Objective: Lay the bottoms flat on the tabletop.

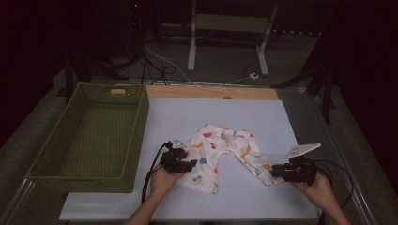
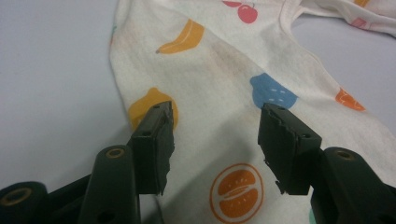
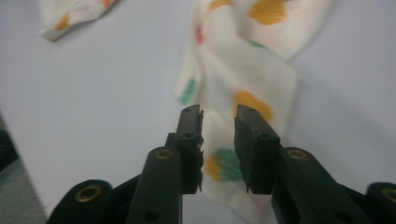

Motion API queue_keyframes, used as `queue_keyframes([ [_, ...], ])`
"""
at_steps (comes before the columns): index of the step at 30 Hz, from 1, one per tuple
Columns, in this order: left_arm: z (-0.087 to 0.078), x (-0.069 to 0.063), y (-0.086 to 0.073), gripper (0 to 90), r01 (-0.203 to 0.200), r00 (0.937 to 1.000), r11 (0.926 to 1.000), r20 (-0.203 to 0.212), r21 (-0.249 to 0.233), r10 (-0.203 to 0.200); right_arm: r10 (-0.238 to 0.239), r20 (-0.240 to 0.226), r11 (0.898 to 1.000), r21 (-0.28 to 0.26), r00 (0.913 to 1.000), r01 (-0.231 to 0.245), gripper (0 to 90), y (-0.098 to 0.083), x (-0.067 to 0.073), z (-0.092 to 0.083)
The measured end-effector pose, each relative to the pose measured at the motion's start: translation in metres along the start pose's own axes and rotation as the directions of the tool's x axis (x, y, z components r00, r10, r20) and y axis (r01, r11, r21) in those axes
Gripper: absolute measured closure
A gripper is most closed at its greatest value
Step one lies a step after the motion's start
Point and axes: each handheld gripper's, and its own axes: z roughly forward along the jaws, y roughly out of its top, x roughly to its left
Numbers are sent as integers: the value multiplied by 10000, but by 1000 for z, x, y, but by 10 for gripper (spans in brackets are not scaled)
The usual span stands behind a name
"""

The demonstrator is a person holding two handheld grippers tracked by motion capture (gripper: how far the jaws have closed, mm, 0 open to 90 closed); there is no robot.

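Observation:
A small cream pair of baby trousers (image 1: pixel 225 145) printed with coloured fruit lies spread on the white sheet (image 1: pixel 187 112). My left gripper (image 1: pixel 190 164) rests at the garment's left leg. In the left gripper view its jaws (image 2: pixel 217 140) stand wide apart over the flat cloth (image 2: pixel 224 70), with no pad pressing on it. My right gripper (image 1: pixel 274 171) is at the end of the right leg. In the right gripper view its jaws (image 3: pixel 218 126) are a little apart above the leg's cuff (image 3: pixel 243 74), and the cloth shows through the gap.
A green woven basket (image 1: pixel 141 126) stands at the left of the sheet, its inside bare. A wooden board (image 1: pixel 211 92) borders the sheet's far edge. Beyond the table are stand legs and cables on the floor.

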Motion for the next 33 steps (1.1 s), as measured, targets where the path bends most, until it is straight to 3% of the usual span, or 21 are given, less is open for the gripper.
queue_keyframes([
  [5,-1,0,0,460,-4,10000,10000,-32,29,4,11,-376,9999,151,9993,-6,657,0,12,10],
  [6,-1,0,0,458,14,10000,10000,-37,28,-14,-50,-551,9993,374,9985,71,636,-2,15,18],
  [11,-3,1,-1,458,8,10000,10000,-60,51,-8,-180,-439,9968,765,9989,213,650,-6,19,30],
  [12,-4,2,-2,458,18,10000,10000,-75,58,-18,-126,-221,9943,1057,9997,149,720,-7,21,35],
  [14,-4,2,-2,458,21,10000,10000,-76,57,-20,-284,-229,9946,994,9993,305,833,-8,22,36],
  [16,-4,1,-3,458,33,10000,10000,-59,42,-33,-273,-285,9951,939,9992,299,876,-7,25,36],
  [25,-5,1,-3,455,33,10000,10000,-15,52,-33,-674,-838,9956,595,9942,725,880,4,48,37],
  [33,-5,1,-3,454,33,10000,10000,21,42,-33,-890,-1589,9945,409,9833,966,880,11,71,53],
])
